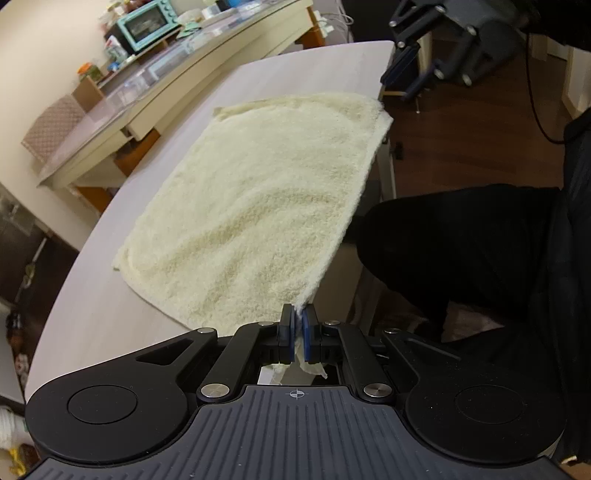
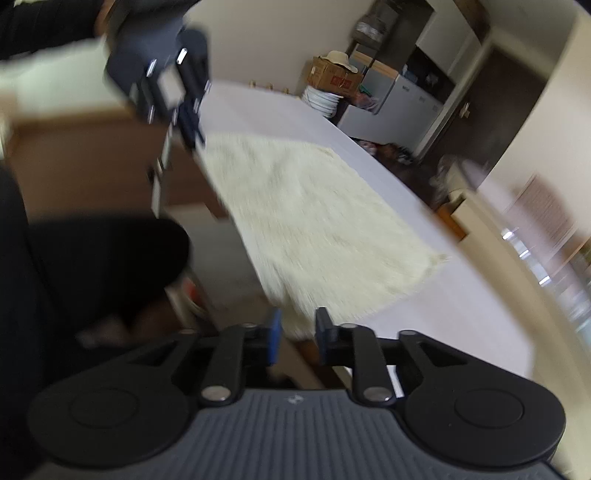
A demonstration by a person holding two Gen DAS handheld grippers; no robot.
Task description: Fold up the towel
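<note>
A cream terry towel (image 1: 258,206) lies spread on the pale wooden table (image 1: 92,306), one long side hanging along the table's edge. My left gripper (image 1: 298,323) is shut on the towel's near corner, and a bit of cloth pokes out behind the pads. The right gripper (image 1: 400,86) hovers at the far corner by the table edge. In the blurred right wrist view the towel (image 2: 317,221) runs away from my right gripper (image 2: 298,332), which is open with the near corner lying between its blue-padded fingers (image 2: 275,334). The left gripper (image 2: 188,125) holds the opposite corner.
A person's dark-clothed leg (image 1: 461,251) sits beside the table over the wooden floor (image 1: 480,147). A long side counter (image 1: 166,77) carries a teal toaster oven (image 1: 147,22) and boxes. Stacked white plates (image 2: 321,99) and a cardboard box (image 2: 334,77) stand beyond the table's far end.
</note>
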